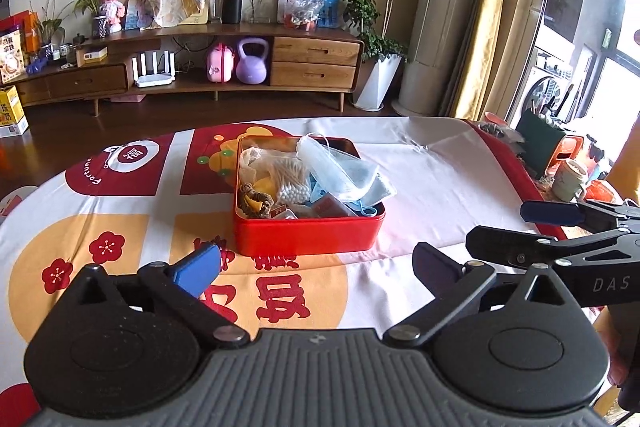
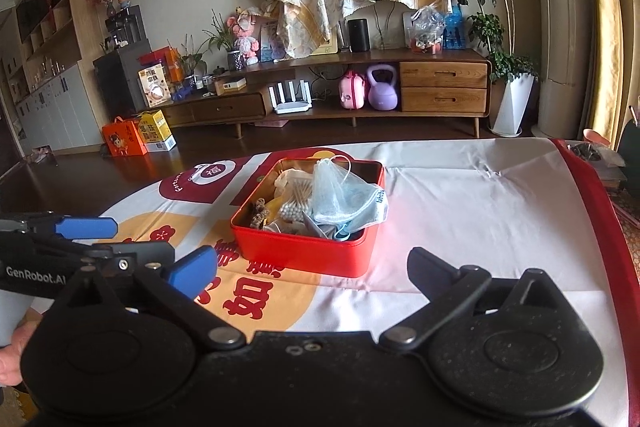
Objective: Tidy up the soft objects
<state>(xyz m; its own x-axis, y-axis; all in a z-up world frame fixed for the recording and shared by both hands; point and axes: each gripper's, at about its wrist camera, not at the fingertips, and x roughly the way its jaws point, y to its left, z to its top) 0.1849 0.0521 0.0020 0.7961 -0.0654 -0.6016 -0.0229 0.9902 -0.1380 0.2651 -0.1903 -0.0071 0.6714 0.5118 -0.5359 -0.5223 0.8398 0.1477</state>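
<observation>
A red tin box (image 1: 306, 233) (image 2: 304, 251) stands on the printed tablecloth, filled with small items. Light blue face masks (image 1: 352, 181) (image 2: 346, 201) lie heaped on top, spilling over the right rim. Cotton swabs (image 1: 294, 191) (image 2: 294, 211) and a brown beaded bracelet (image 1: 256, 203) lie beside them. My left gripper (image 1: 316, 265) is open and empty, a short way in front of the box. My right gripper (image 2: 312, 269) is open too, nothing between its fingers, near the box's front. Each gripper shows at the other view's edge: right gripper (image 1: 560, 227), left gripper (image 2: 80, 239).
The tablecloth (image 1: 420, 187) covers a table with a red border at the right. A mug (image 1: 570, 181) and clutter stand beyond that edge. A wooden TV cabinet (image 2: 400, 91) with a purple kettlebell (image 2: 383, 91) lines the far wall. A hand (image 2: 12, 355) shows at lower left.
</observation>
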